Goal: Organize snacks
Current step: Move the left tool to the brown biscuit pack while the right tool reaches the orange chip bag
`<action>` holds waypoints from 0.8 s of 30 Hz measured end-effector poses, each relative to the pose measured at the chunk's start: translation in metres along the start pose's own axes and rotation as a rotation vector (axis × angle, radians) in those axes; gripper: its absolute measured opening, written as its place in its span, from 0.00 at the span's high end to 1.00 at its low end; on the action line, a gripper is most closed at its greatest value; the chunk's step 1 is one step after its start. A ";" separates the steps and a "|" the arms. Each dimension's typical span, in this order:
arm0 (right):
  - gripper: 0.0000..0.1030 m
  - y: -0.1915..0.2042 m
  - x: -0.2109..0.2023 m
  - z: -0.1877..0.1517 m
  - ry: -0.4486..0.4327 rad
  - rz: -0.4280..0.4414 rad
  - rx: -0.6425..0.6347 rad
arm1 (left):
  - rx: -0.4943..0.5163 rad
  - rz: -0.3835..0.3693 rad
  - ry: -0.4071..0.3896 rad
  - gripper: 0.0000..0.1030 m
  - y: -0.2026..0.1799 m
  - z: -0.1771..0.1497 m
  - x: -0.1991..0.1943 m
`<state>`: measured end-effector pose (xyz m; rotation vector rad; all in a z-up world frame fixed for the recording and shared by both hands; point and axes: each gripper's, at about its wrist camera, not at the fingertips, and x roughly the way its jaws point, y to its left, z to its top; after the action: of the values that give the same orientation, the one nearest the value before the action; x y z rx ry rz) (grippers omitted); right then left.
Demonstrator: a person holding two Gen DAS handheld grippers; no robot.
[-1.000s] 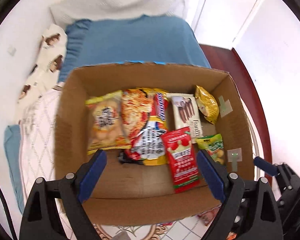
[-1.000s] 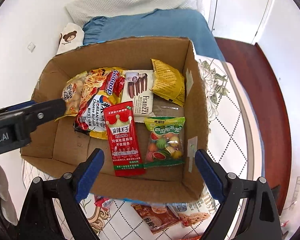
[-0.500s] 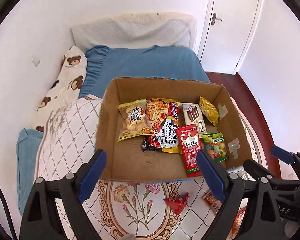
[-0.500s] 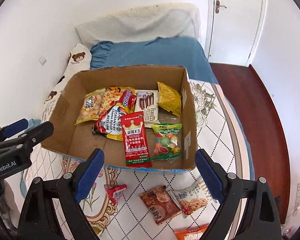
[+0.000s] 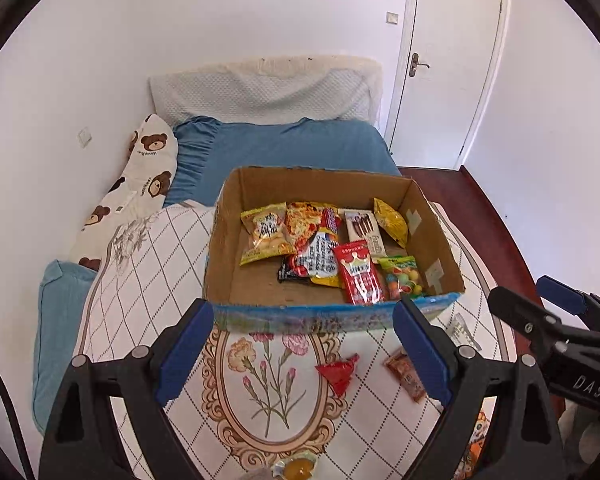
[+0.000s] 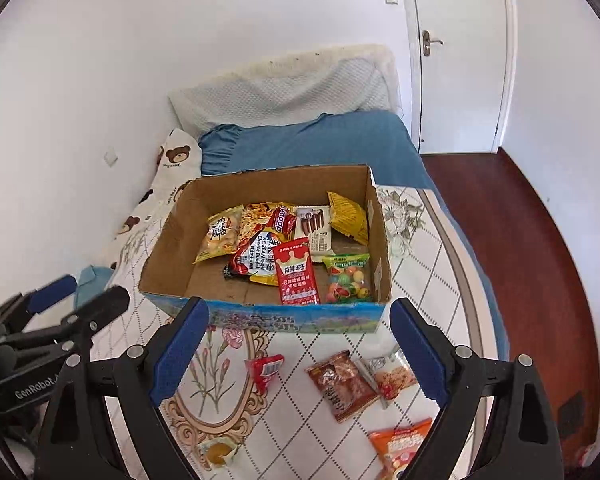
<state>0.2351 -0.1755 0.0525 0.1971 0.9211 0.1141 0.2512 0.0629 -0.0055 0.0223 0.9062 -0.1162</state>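
A cardboard box [image 5: 434, 224] [image 6: 164, 252] on the bed holds several snack packets, with a red packet [image 5: 360, 272] [image 6: 296, 272] in front. Loose on the quilt in front of the box lie a small red packet [image 5: 338, 372] [image 6: 266, 370], a brown packet [image 6: 342, 384] [image 5: 406, 374], a clear biscuit packet [image 6: 392, 374], an orange packet [image 6: 400, 448] and a yellow jelly cup [image 6: 216, 452] [image 5: 296, 470]. My left gripper [image 5: 302, 352] is open and empty, well back from the box. My right gripper [image 6: 298, 350] is open and empty above the loose snacks.
The bed has a patterned quilt [image 5: 148, 280], a blue sheet [image 5: 292, 148], a white pillow [image 5: 260, 96] and a bear-print pillow [image 5: 140, 184] by the left wall. A dark wooden floor [image 6: 532, 248] and a white door [image 6: 456, 60] lie to the right.
Both grippers have pulled back and up from over the box. The box now looks smaller, and the loose snacks on the quilt have come into view.
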 end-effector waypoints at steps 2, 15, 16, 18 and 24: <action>0.09 -0.009 0.000 -0.007 0.020 -0.001 0.030 | -0.004 -0.004 0.020 0.11 -0.002 -0.010 0.002; 0.09 -0.120 0.089 -0.133 0.433 -0.150 0.201 | 0.024 -0.045 0.347 0.11 -0.038 -0.107 0.087; 0.09 -0.126 0.095 -0.142 0.459 -0.171 0.197 | 0.036 -0.050 0.373 0.11 -0.044 -0.113 0.094; 0.09 -0.134 0.109 -0.156 0.515 -0.187 0.188 | 0.055 -0.063 0.417 0.11 -0.057 -0.120 0.107; 0.33 -0.145 0.132 -0.177 0.565 -0.165 0.159 | 0.003 -0.128 0.530 0.11 -0.090 -0.123 0.149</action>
<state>0.1752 -0.2718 -0.1861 0.2405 1.5068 -0.0621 0.2361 -0.0319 -0.1957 -0.0025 1.4379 -0.2373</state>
